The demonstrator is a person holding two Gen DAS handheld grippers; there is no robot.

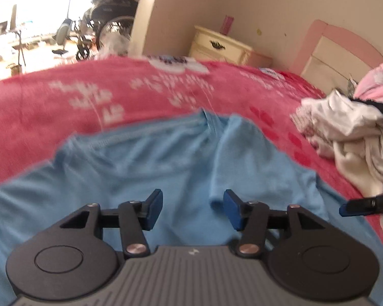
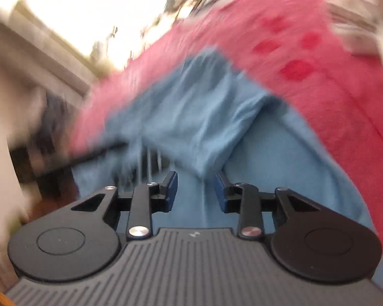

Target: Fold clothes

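While parted, both tongs (image 1: 192, 209) (image 2: 195, 191) empty, above shirt (image 1: 140, 168).

Daylit and bright, with light pouring in from the overexposed opening (image 1: 38, 12) at upper left of the left wrist view, blown to near white. Soft, faint shadows only. Mild motion smear across the red blanket (image 1: 115, 97) and blue shirt (image 1: 140, 158) there; much heavier streaking through the right wrist view, background reduced to smudges. Strong fisheye bending toward the rims, dark vignette in the corners. Sharp only on the nearby gripper bodies.
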